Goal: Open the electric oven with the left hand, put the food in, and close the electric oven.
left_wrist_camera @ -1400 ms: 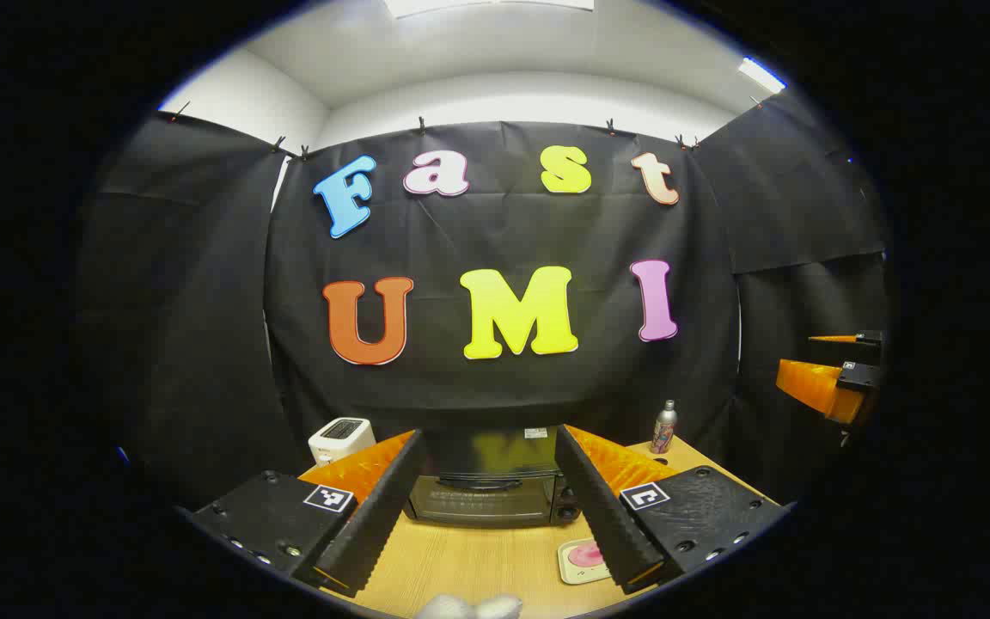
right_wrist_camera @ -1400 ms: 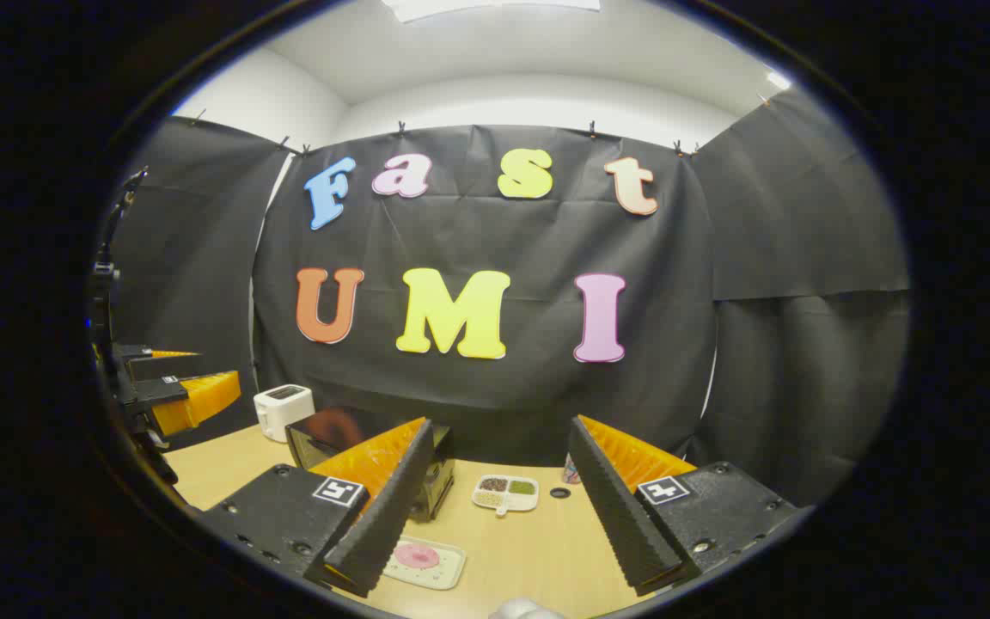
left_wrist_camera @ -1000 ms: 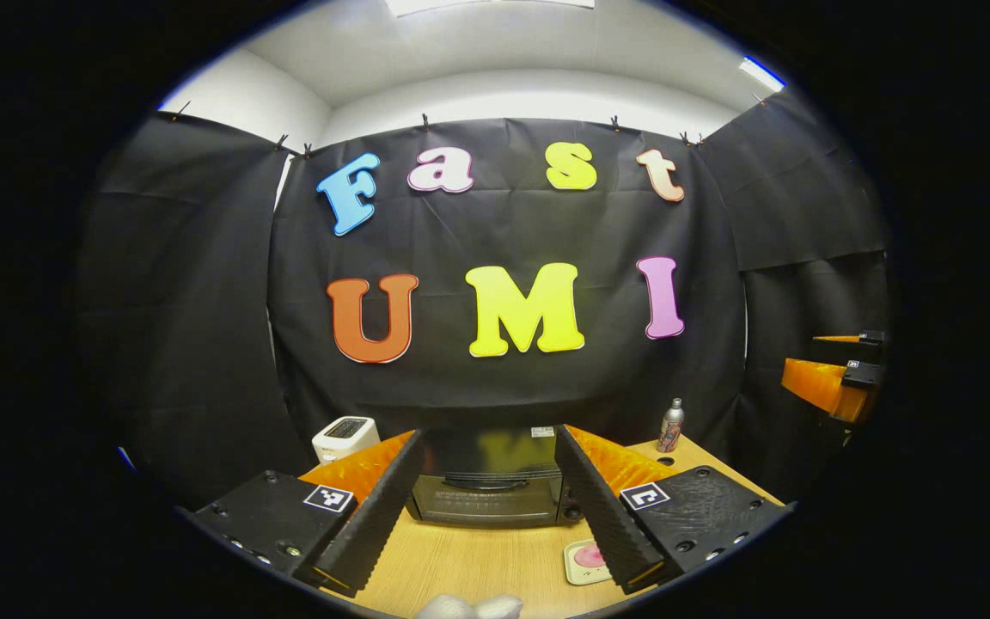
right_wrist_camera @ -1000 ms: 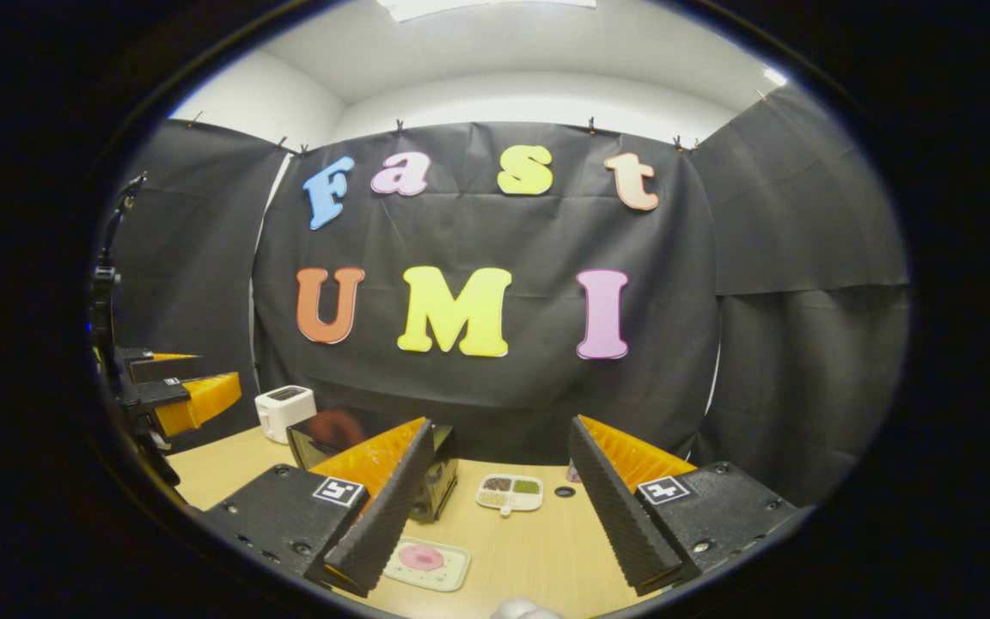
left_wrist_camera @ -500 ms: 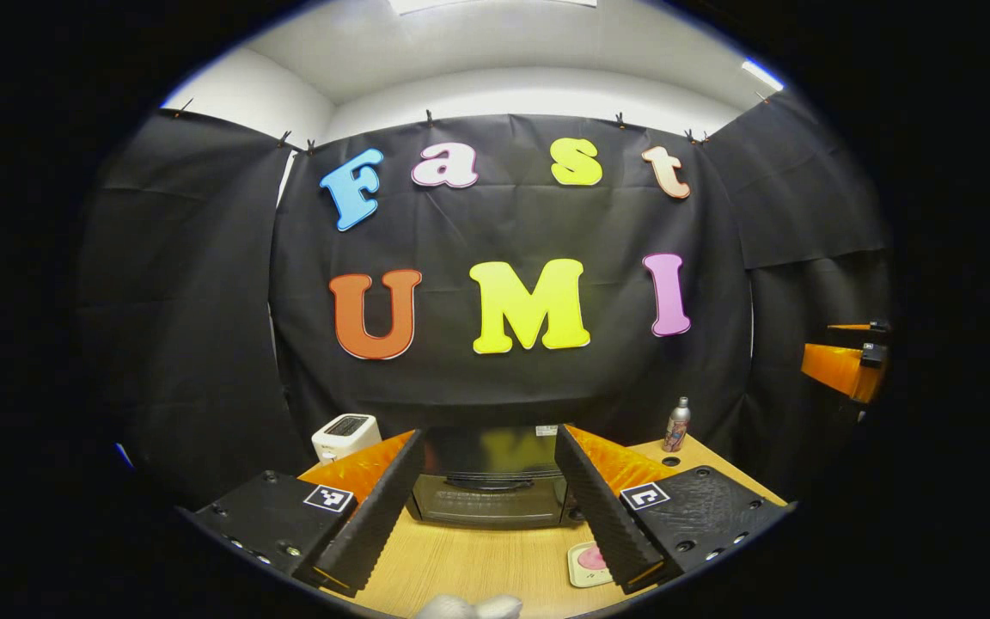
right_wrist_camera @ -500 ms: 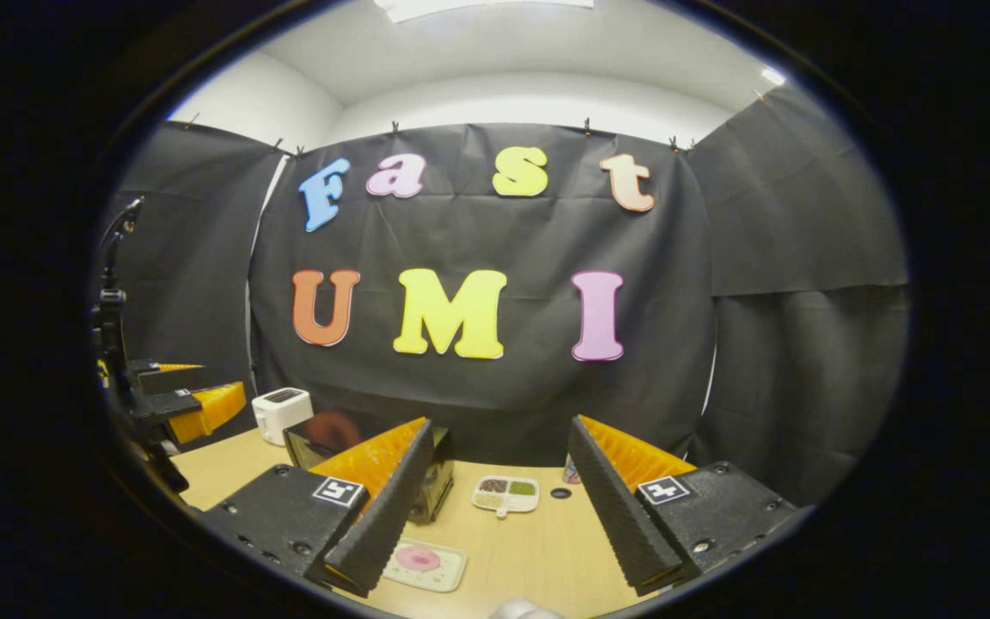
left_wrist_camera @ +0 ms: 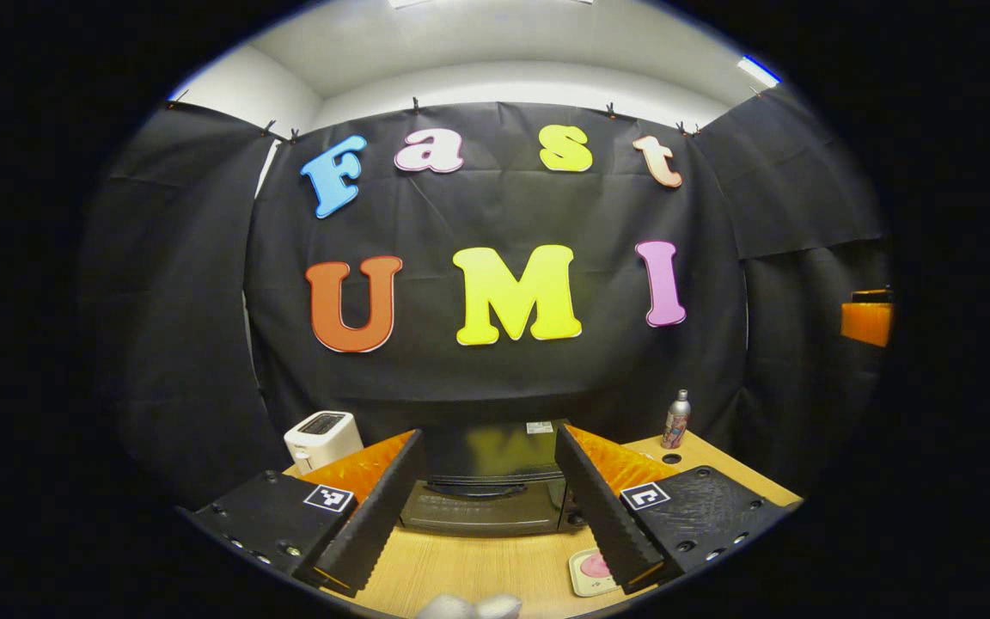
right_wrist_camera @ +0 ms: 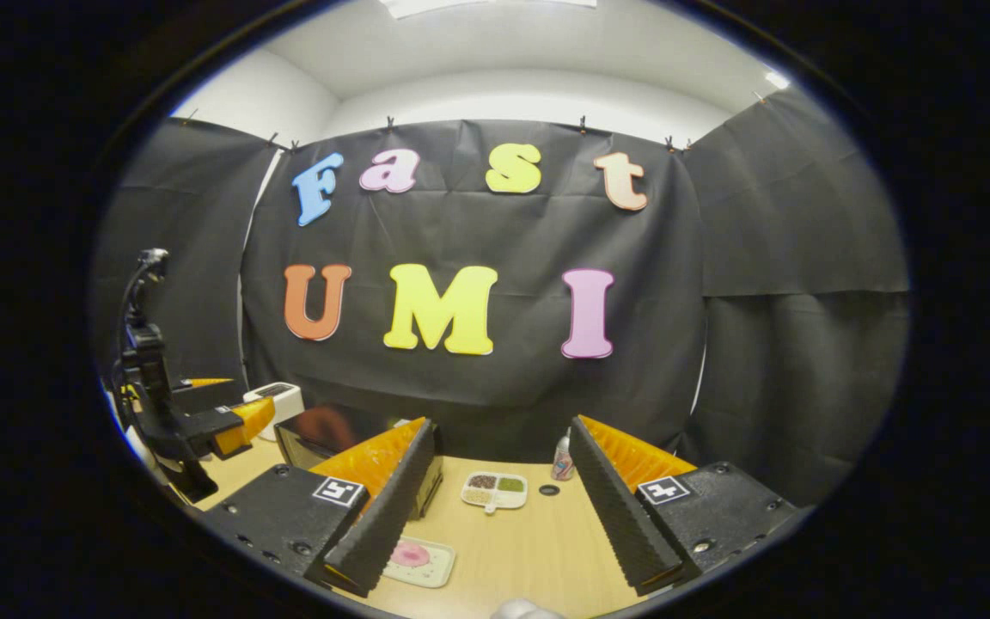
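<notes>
A black electric oven (left_wrist_camera: 486, 499) stands on the wooden table, door closed, its handle (left_wrist_camera: 475, 487) across the top of the door. My left gripper (left_wrist_camera: 487, 437) is open and hovers in front of it, the oven framed between the fingers. A pink-frosted piece of food (left_wrist_camera: 595, 566) lies on a small pale tray in front of the oven's right side. In the right gripper view the food (right_wrist_camera: 410, 553) lies on its tray (right_wrist_camera: 436, 567), with the oven (right_wrist_camera: 323, 434) behind it. My right gripper (right_wrist_camera: 502, 425) is open and holds nothing.
A white toaster (left_wrist_camera: 321, 437) stands left of the oven. A small bottle (left_wrist_camera: 676, 419) stands at the back right, with a dark round spot (left_wrist_camera: 669, 459) on the table in front of it. A divided dish of grains (right_wrist_camera: 495, 488) lies right of the oven. The left gripper (right_wrist_camera: 229, 421) shows at far left.
My left gripper has moved forward towards the oven, which now looks larger and lower. In the right gripper view it has come further into sight. Both grippers stay open.
</notes>
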Tool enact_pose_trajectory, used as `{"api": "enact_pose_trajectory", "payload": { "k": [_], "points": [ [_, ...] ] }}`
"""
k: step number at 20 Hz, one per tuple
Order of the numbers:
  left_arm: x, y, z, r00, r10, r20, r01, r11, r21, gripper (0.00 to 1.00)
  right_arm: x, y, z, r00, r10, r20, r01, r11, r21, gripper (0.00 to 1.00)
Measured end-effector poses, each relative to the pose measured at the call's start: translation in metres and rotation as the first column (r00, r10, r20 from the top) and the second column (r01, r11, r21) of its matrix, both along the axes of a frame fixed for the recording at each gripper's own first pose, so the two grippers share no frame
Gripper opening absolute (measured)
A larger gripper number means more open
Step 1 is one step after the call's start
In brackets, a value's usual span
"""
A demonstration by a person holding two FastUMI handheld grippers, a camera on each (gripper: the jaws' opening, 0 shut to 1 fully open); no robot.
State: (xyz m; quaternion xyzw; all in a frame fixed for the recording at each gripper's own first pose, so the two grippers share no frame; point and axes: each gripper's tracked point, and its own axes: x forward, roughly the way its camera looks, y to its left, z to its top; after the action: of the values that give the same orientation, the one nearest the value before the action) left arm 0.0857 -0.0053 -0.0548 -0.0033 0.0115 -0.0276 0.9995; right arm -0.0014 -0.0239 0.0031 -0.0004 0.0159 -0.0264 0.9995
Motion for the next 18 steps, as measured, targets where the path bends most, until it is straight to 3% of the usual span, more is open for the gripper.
{"api": "enact_pose_trajectory", "payload": {
  "k": [1,2,3,8,10,15,17,18],
  "points": [
    [0.012,-0.001,-0.011,1.0,-0.008,-0.009,0.008,1.0,-0.002,0.97,0.0,-0.003,0.001,1.0,-0.01,-0.004,0.01,1.0,-0.001,1.0],
    [0.025,-0.002,-0.021,1.0,-0.015,-0.021,0.015,1.0,-0.007,1.0,-0.002,-0.006,0.0,1.0,-0.022,-0.009,0.022,1.0,-0.004,0.96],
    [0.037,-0.004,-0.034,0.999,-0.018,-0.035,0.018,1.0,-0.011,0.97,-0.003,-0.01,0.0,0.999,-0.036,-0.013,0.036,0.999,-0.008,0.96],
    [0.091,0.001,-0.089,0.992,-0.012,-0.122,0.013,1.0,0.01,1.0,-0.005,-0.025,-0.007,0.994,-0.1,-0.047,0.099,0.995,-0.03,1.0],
    [0.107,0.006,-0.107,0.989,-0.008,-0.146,0.01,1.0,0.012,0.97,-0.003,-0.027,-0.012,0.991,-0.114,-0.067,0.113,0.993,-0.021,0.96],
    [0.129,0.011,-0.15,0.974,-0.025,-0.227,0.023,1.0,-0.01,0.98,0.007,-0.026,-0.021,0.986,-0.123,-0.109,0.121,0.992,-0.022,0.97],
    [0.128,0.009,-0.142,0.978,-0.045,-0.205,0.045,0.999,-0.007,0.99,0.008,-0.024,-0.021,0.986,-0.119,-0.116,0.116,0.993,-0.028,0.96],
    [0.13,0.01,-0.151,0.972,-0.053,-0.227,0.055,0.998,0.002,0.84,0.01,-0.023,-0.021,0.987,-0.114,-0.114,0.111,0.993,-0.027,0.96]
  ]
}}
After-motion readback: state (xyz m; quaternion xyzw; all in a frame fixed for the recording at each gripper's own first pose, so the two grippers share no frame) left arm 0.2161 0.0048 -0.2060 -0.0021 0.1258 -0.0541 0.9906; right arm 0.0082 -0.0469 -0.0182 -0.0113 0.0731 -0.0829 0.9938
